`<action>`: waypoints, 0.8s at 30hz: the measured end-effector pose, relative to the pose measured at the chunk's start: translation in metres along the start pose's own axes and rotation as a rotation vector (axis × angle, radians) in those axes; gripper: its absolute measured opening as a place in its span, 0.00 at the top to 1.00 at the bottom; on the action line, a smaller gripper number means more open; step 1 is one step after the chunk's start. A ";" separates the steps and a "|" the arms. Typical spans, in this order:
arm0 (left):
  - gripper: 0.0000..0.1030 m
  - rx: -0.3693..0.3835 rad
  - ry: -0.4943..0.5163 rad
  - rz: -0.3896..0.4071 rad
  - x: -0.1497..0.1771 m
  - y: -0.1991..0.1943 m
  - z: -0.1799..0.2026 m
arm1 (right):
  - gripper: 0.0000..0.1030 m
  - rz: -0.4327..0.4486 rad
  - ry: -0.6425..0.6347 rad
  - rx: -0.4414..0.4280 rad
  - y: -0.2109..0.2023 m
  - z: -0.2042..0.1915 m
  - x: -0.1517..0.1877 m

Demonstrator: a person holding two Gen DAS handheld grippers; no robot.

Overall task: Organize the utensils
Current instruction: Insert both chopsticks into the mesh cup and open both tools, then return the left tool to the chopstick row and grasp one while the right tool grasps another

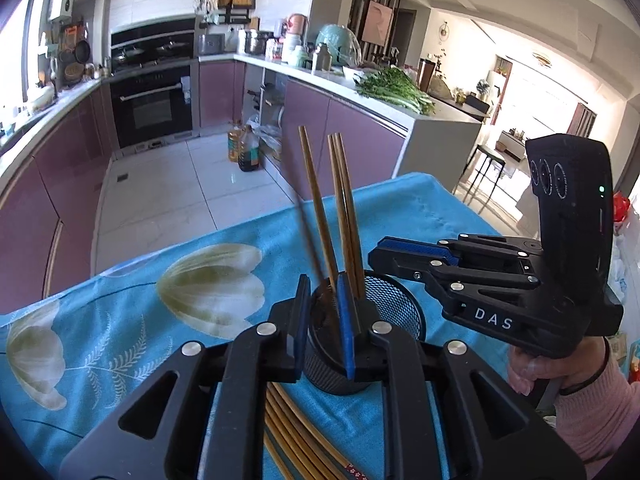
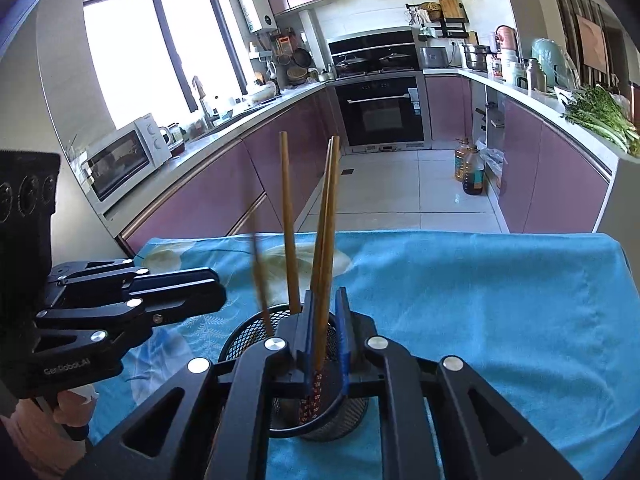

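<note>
Chopsticks still to be sorted (image 1: pixel 288 428) lie flat on the blue cloth (image 1: pixel 120 320), low under my left gripper (image 1: pixel 323 284) and on my side of the mesh cup (image 1: pixel 396 304). In the left wrist view their long axis runs nearly along the line of my left fingers, a little slanted. So I judge that the left hand is the nearer one for the next pick, and it must draw back and go down, not forward. From the right wrist view I cannot see this bundle at all.

Both grippers hang above the cup now. My left jaws are a little apart and grasp nothing; one blurred chopstick (image 1: pixel 310 248) is between them, seemingly dropping into the cup. My right gripper (image 2: pixel 325 300) has its jaws a little apart too. A chopstick (image 2: pixel 324 280) stands between them, close to the left pad, its patterned end already inside the cup; I think the pads do not press it. The other chopsticks (image 1: pixel 344 200) stand upright in the cup, leaning slightly.
</note>
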State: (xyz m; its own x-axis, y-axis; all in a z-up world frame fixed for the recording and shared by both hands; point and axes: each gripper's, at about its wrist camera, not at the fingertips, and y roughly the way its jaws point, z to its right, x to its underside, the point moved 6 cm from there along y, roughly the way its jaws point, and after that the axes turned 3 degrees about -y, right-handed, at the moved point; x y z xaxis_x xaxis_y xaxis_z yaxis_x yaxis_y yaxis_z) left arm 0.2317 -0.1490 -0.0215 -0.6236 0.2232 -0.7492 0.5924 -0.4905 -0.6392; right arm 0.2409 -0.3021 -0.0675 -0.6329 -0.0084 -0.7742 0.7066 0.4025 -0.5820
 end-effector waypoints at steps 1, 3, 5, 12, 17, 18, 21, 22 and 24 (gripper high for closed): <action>0.84 -0.007 -0.003 0.014 0.001 -0.005 -0.002 | 0.87 0.009 0.003 -0.005 -0.003 0.000 0.001; 0.83 -0.022 -0.014 0.050 0.003 -0.017 -0.007 | 0.86 0.034 -0.003 -0.008 -0.011 -0.003 0.002; 0.79 -0.036 -0.024 0.099 0.008 -0.035 -0.013 | 0.81 0.061 -0.018 -0.026 -0.023 -0.009 0.005; 0.64 -0.087 -0.063 0.175 0.046 -0.079 -0.035 | 0.61 0.103 -0.119 -0.105 -0.059 -0.046 0.031; 0.62 -0.123 -0.096 0.095 0.090 -0.071 -0.049 | 0.60 0.013 -0.136 -0.134 -0.041 -0.063 0.068; 0.62 -0.125 -0.102 0.073 0.099 -0.067 -0.051 | 0.60 -0.013 -0.133 -0.138 -0.034 -0.066 0.076; 0.62 -0.159 -0.115 0.013 0.125 -0.052 -0.057 | 0.60 -0.072 -0.119 -0.130 -0.016 -0.068 0.094; 0.62 -0.153 -0.124 -0.010 0.133 -0.048 -0.058 | 0.60 -0.089 -0.117 -0.131 -0.011 -0.069 0.100; 0.62 -0.146 -0.138 -0.036 0.142 -0.040 -0.061 | 0.60 -0.115 -0.105 -0.131 -0.004 -0.070 0.108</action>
State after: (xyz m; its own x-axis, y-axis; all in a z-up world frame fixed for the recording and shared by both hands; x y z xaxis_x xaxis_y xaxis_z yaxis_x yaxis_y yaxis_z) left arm 0.1504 -0.0465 -0.1134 -0.7039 0.1162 -0.7007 0.6296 -0.3547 -0.6913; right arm 0.1476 -0.2403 -0.1318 -0.6657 -0.1544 -0.7301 0.5798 0.5090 -0.6362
